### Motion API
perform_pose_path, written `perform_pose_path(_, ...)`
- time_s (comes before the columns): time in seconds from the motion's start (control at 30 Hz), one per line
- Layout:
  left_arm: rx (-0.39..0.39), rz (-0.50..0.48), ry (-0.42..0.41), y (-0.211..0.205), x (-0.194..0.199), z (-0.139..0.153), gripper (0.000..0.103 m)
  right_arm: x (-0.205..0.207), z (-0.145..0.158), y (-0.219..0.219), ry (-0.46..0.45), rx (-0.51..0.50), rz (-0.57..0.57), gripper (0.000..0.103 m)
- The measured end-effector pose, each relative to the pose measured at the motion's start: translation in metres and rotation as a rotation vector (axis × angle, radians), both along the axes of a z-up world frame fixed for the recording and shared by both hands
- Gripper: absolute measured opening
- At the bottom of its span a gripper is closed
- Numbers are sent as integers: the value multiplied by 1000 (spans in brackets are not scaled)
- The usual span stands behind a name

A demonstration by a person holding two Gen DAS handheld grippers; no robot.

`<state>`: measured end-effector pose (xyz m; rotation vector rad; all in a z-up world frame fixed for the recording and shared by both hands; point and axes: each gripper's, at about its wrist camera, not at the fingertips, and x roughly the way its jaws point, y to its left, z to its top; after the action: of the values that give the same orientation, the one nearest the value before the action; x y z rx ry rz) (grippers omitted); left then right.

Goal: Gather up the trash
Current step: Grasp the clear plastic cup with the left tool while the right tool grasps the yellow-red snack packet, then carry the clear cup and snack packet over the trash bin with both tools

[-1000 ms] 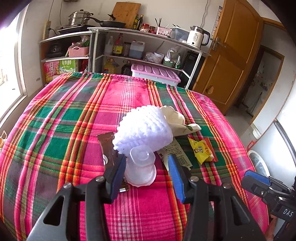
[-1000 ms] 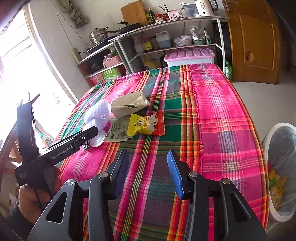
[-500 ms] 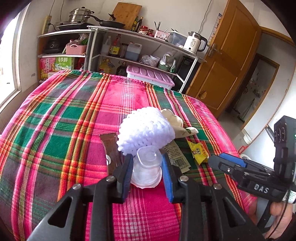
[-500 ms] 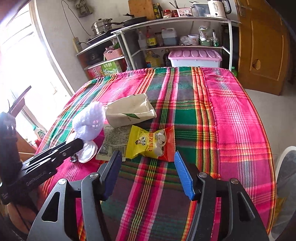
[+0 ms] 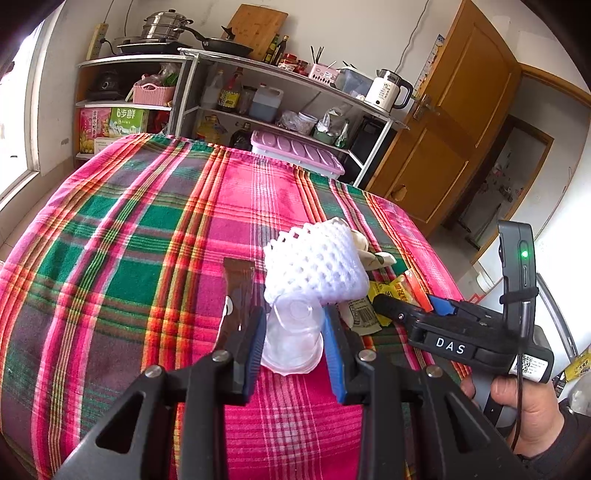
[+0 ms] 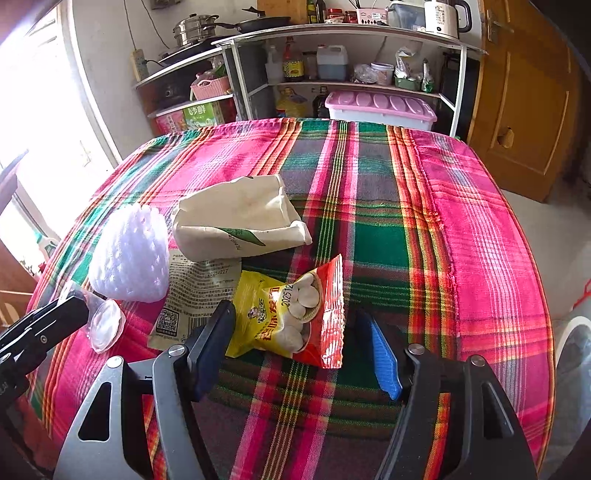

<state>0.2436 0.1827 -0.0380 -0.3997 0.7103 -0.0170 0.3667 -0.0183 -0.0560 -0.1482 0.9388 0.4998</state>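
Observation:
A clear plastic cup [image 5: 291, 339] lies on its side on the plaid tablecloth [image 5: 122, 266], and my left gripper [image 5: 293, 343] is shut on it, blue pads against both sides. A white foam fruit net [image 5: 314, 266] rests just beyond the cup. In the right wrist view, a yellow and red snack bag [image 6: 295, 314] lies between the fingers of my right gripper [image 6: 295, 321]. Its jaws are opening, and the right pad stands clear of the bag. A cream paper bag [image 6: 236, 225], a printed flat wrapper [image 6: 195, 291] and a brown wrapper [image 5: 238, 288] lie nearby.
A white-rimmed bin [image 6: 569, 354] stands on the floor past the table's right edge. Beyond the table's far side are a metal shelf [image 6: 332, 33] of kitchenware and a pink storage box [image 6: 380, 107]. A wooden door [image 6: 524, 92] is at the far right.
My left jaws have closed in onto the cup. The right gripper has come down and forward over the snack bag with its jaws spreading wider.

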Motion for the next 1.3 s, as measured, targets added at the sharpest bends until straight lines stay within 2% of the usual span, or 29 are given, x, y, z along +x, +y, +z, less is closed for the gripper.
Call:
perform_pose_path(0.07,2,-5,4,-2,0,-1,32,-2,0,1,-12,-19,3,62)
perform_pose_path(0.13,3,-10,5,-3,1,-1,32,-3,2,0,-13,-12,5,41)
perform_pose_path(0.33,11,-21,4,-9,1,-1,32,-5,4,-8,-2,32,-8,19)
perform_pose_path(0.47,13,-24,4,-10,1,-1,32,-7,7,-12,-6,55,-9,16)
perform_pose_path(0.83,42,-50,-2,-28,-5,6,32,-32,28,-32,-8,124,-6,16)
perform_pose_path(1.3,110,-83,-1,-88,-40,32,32,-99,55,-102,-34,167,-54,16)
